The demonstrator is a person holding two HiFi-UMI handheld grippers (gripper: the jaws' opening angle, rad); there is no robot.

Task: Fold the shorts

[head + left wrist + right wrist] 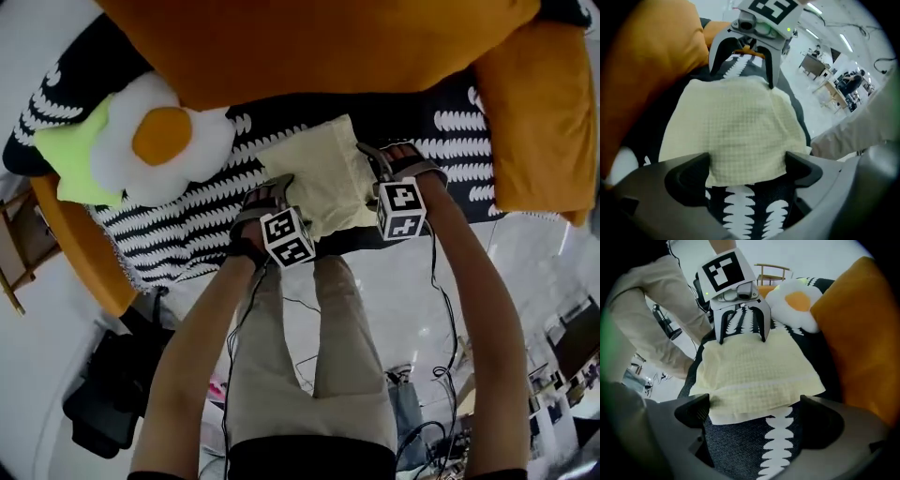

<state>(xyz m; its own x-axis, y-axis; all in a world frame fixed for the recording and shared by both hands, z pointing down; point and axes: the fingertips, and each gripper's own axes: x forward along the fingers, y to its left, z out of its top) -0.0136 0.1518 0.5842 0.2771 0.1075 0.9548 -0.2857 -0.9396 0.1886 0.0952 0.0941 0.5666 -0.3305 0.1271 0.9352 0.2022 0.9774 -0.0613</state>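
Folded pale yellow shorts (323,173) lie on a black-and-white patterned blanket (187,225). My left gripper (265,195) stands at their near-left end and my right gripper (380,169) at their right end, both pointing steeply down. In the left gripper view the shorts (736,126) run away from the left gripper (747,171), and their near hem lies between its wide jaws, unpinched. The right gripper view shows the shorts (759,371) with the layered hem between the spread jaws of the right gripper (752,413), the pads apart from the cloth. Each gripper sees the other across the shorts.
A big orange cushion (319,42) lies just behind the shorts, another (544,112) to the right. A fried-egg plush (164,141) and a green pillow (75,155) sit at the left. The person's beige trouser legs (319,347) stand against the blanket's near edge. Cables trail on the floor.
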